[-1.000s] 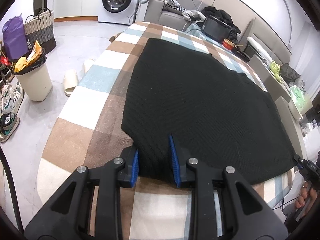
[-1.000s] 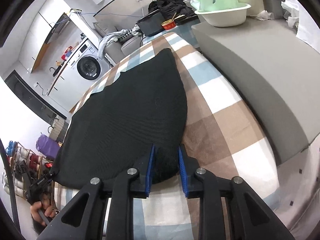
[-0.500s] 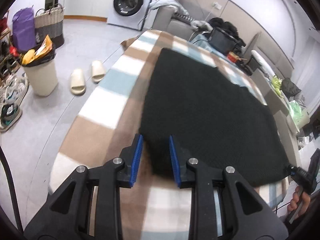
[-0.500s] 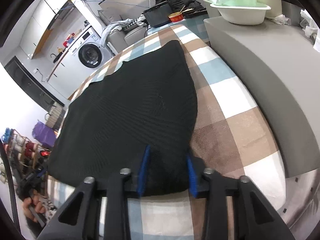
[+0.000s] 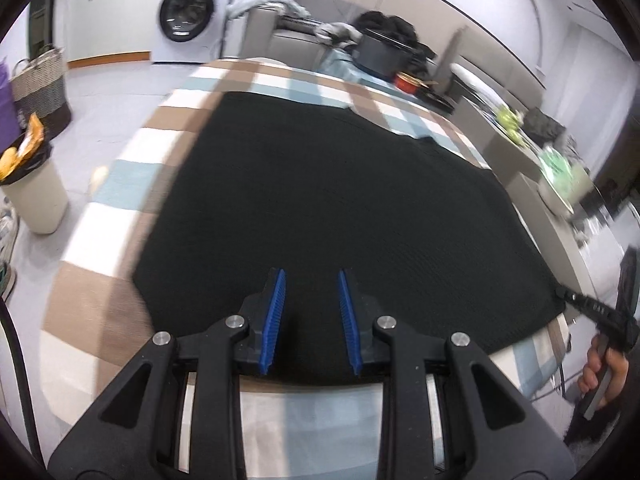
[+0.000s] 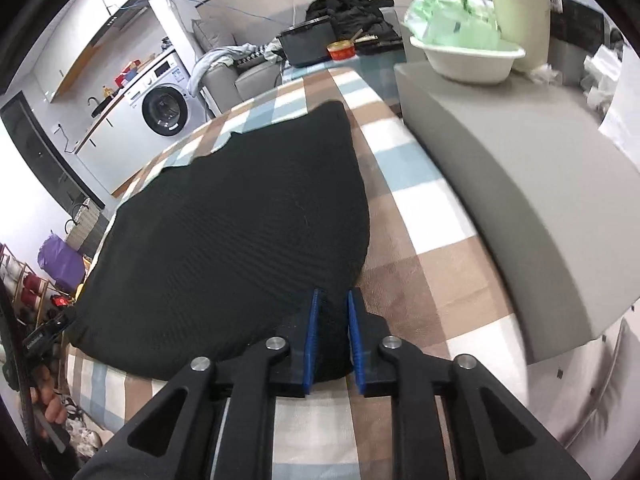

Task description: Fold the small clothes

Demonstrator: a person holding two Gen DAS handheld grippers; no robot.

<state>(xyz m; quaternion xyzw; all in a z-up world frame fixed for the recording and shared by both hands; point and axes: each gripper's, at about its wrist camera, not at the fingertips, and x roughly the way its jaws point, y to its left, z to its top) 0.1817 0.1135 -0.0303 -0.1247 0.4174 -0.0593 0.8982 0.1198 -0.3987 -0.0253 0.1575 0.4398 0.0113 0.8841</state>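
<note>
A black knit garment (image 5: 328, 200) lies spread flat on the checked tablecloth (image 5: 120, 208); it also shows in the right wrist view (image 6: 240, 232). My left gripper (image 5: 311, 280) is over the garment's near edge with its blue pads apart and cloth between them, not pinched. My right gripper (image 6: 331, 298) is at the garment's near right corner, its pads narrowly apart around the cloth edge. The right gripper shows at the far right of the left wrist view (image 5: 592, 308).
A grey cabinet (image 6: 500, 168) with a white basin (image 6: 468, 60) stands along the table's right side. A bin (image 5: 28, 184), a basket (image 5: 40, 88) and shoes are on the floor at left. A sofa with clothes and a washing machine (image 5: 188, 12) are behind.
My left gripper has moved right along the near edge and opened wider. My right gripper has narrowed on the garment's corner. Both views have lifted a little.
</note>
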